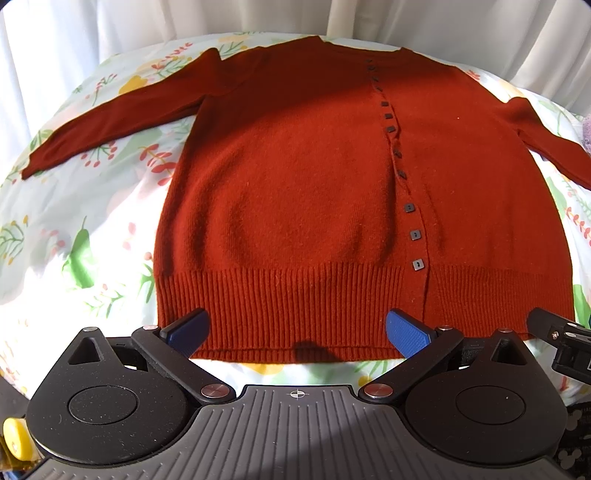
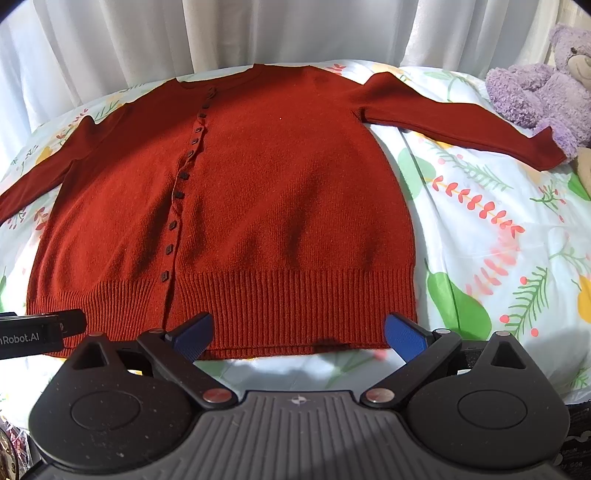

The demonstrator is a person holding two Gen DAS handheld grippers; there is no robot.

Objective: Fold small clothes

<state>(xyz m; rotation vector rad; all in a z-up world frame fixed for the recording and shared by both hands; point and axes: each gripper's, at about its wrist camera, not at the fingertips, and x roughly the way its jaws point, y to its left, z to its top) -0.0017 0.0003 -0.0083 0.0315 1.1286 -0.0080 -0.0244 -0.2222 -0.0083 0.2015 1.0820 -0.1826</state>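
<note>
The rust-red cardigan (image 1: pixel 295 192) lies flat and buttoned on the floral bedsheet (image 1: pixel 92 229), hem toward you, collar toward the white curtain (image 2: pixel 184 33), both sleeves spread outward. Your left gripper (image 1: pixel 297 330) and right gripper (image 2: pixel 299 332) both stand wide apart with nothing between the blue pads, each poised over the ribbed hem (image 2: pixel 295 306). I judge the fold has not started, so begin with a clean pinch: lower each pair of pads onto the hem near its own corner, catch both layers of the rib, and close firmly before lifting, since the knit looks soft and likely to sag. Whether the pads already brush the fabric is hard to tell from these angles. Keep the button row (image 1: pixel 399 162) straight as you carry the hem toward the collar. On your left the sleeve (image 1: pixel 110 114) has open sheet around it. On your right the sleeve (image 2: pixel 461 122) ends just beside the purple teddy bear (image 2: pixel 543 85), perhaps touching it, so draw that cuff inward first. The near edge of the bed sits close under the hem, leaving little room to pull back.
</note>
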